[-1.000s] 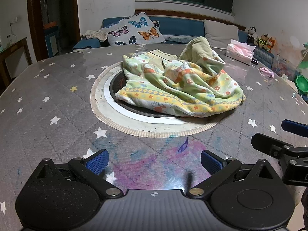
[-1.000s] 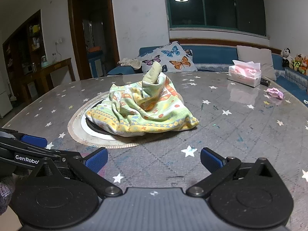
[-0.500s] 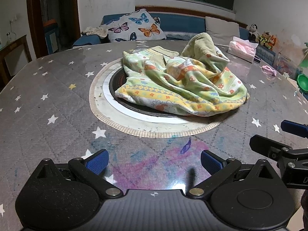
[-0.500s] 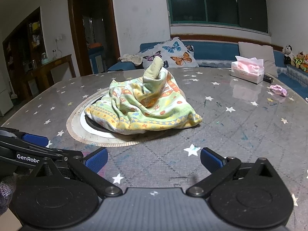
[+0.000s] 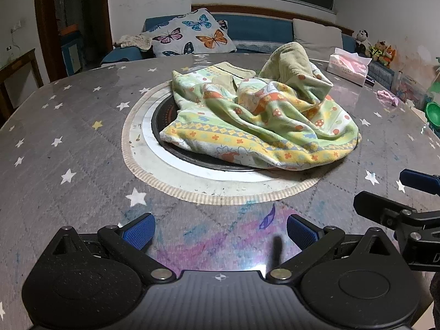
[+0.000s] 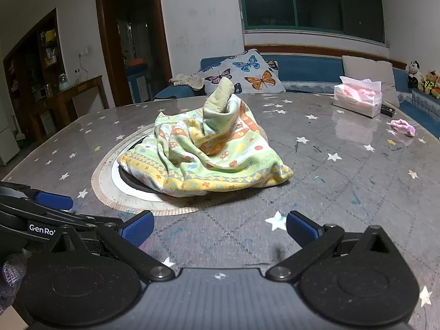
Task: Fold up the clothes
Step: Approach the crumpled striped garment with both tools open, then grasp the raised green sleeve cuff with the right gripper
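Lying crumpled on the round grey star-patterned worktop (image 5: pixel 68 143), the green-yellow patterned fabric garment (image 5: pixel 264 121) covers the dark central disc — well apart from both grippers, left gripper (image 5: pixel 220 232) and right gripper (image 6: pixel 220 228), jaws apart, empty.

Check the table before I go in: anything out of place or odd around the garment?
The garment lies crumpled in a heap, partly over the round black inset at the table's centre rather than on flat cloth. A small pink item lies loose near the tissue box. Purple and blue smears stain the tablecloth near the left tongs. Nothing spilled.
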A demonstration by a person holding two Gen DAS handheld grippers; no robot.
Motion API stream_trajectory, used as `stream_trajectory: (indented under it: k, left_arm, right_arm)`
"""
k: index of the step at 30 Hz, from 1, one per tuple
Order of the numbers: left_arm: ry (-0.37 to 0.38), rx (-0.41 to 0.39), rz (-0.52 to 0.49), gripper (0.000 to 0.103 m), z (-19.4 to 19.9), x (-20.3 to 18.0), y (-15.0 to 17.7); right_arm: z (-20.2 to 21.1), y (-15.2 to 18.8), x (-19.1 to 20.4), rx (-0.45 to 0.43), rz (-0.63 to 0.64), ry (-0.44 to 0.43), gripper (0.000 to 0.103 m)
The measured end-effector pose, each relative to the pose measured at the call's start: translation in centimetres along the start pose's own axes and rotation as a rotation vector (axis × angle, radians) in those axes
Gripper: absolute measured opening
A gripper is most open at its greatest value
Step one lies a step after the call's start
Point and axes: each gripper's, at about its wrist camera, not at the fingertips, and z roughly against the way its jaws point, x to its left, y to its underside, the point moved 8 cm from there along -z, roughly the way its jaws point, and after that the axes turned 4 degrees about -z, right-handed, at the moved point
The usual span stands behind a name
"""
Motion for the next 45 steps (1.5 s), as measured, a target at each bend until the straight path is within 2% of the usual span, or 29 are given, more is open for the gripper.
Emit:
stream_trajectory:
  k: [22, 28, 31, 40, 43, 45]
  left_arm:
    - [-0.009, 0.005, 0.001, 0.103, -1.5, 0.9, -2.5]
    - [-0.024, -0.016, -0.004, 0.103, -1.8, 1.8, -4.3]
    - [-0.037, -0.033, 0.004, 0.103, -1.9, 2.7, -5.3]
    - [-0.090, -0.059, 0.057, 0.103, -2.8, 6.3, -7.9]
    - [-0.107, -0.060, 0.074, 0.103, -3.2, 7.3, -8.5]
    - [-0.114, -0.056, 0.088, 0.103, -3.4, 7.8, -8.7]
  right_arm:
    - [-2.4, -2.7, -0.1, 0.013, -0.018, -0.021, 0.103]
    - [-3.4, -5.7, 0.3, -0.016, 0.009, -0.044, 0.103]
    - [-4.2, -7.7, 0.5, -0.032, 0.028, -0.054, 0.099]
    - [-8.9, -13.2, 0.4, -0.026, 0.042, -0.071, 0.073]
    - [-10.8, -14.0, 0.6, -0.001, 0.048, -0.085, 0.055]
    - [-11.9, -14.2, 0.8, 0.027, 0.050, -0.102, 0.033]
